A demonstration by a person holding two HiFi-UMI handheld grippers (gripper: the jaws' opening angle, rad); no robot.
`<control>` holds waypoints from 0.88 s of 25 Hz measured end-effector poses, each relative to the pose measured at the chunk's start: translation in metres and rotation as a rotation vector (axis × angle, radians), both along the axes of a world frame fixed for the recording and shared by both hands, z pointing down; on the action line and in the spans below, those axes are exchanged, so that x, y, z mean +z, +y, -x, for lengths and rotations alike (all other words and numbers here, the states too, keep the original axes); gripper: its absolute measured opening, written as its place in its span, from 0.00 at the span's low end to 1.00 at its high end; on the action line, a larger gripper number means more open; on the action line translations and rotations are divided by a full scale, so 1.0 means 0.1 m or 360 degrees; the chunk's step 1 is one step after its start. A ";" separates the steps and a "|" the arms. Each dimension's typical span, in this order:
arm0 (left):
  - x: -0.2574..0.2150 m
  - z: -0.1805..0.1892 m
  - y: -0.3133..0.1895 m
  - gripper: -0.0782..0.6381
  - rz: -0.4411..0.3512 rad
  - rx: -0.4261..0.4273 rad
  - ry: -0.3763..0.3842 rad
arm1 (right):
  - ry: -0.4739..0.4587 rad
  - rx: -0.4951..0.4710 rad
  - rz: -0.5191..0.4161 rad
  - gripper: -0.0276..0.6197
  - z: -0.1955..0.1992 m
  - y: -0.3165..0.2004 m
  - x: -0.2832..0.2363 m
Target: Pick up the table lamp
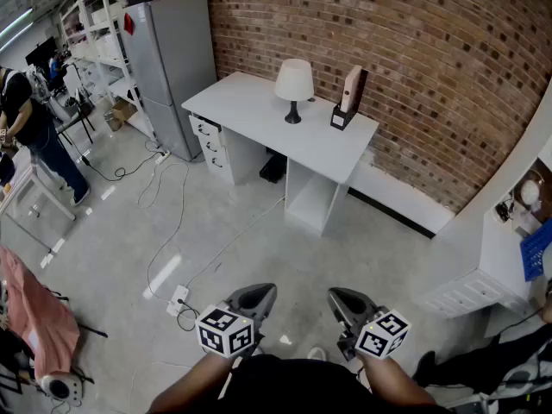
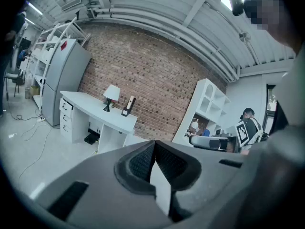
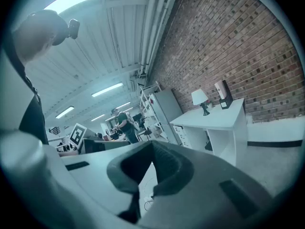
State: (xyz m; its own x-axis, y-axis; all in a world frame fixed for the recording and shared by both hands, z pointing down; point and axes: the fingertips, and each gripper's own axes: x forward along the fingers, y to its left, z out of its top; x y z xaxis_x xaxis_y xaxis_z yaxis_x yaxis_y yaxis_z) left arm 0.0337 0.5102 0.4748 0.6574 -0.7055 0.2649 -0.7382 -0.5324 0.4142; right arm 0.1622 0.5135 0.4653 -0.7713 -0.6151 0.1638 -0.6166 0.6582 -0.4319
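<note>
We are only starting: the left gripper [image 1: 259, 297] and the right gripper [image 1: 343, 299] are hanging with jaws pressed together on nothing, while the table lamp [image 1: 294, 88] is standing untouched on the white desk [image 1: 250, 109], well away, beside what may be a speaker [image 1: 349, 98].

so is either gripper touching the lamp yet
Apart. The head view shows the left gripper and right gripper low in the picture, with a wide stretch of floor between them and the lamp on the desk.

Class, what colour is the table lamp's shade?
White; the table lamp shows best in the head view.
</note>
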 end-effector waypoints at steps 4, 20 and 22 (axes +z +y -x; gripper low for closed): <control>-0.07 0.05 -0.05 0.11 -0.0021 0.0006 0.0008 | 0.0003 0.0000 -0.0002 0.05 0.06 -0.03 -0.02; -0.06 0.61 -0.17 0.11 0.0057 0.0060 0.0096 | -0.0016 -0.0002 0.0020 0.05 0.74 -0.04 0.02; -0.04 0.71 -0.14 0.11 0.0041 0.0066 0.0068 | 0.0023 -0.0016 0.0013 0.05 0.88 -0.01 0.05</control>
State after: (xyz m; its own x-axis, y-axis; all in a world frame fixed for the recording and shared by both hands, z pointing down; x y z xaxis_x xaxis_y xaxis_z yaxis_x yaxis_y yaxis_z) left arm -0.0377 0.4958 0.4705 0.6969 -0.6708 0.2538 -0.6972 -0.5506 0.4591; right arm 0.0745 0.5124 0.4707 -0.7749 -0.6059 0.1800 -0.6162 0.6608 -0.4285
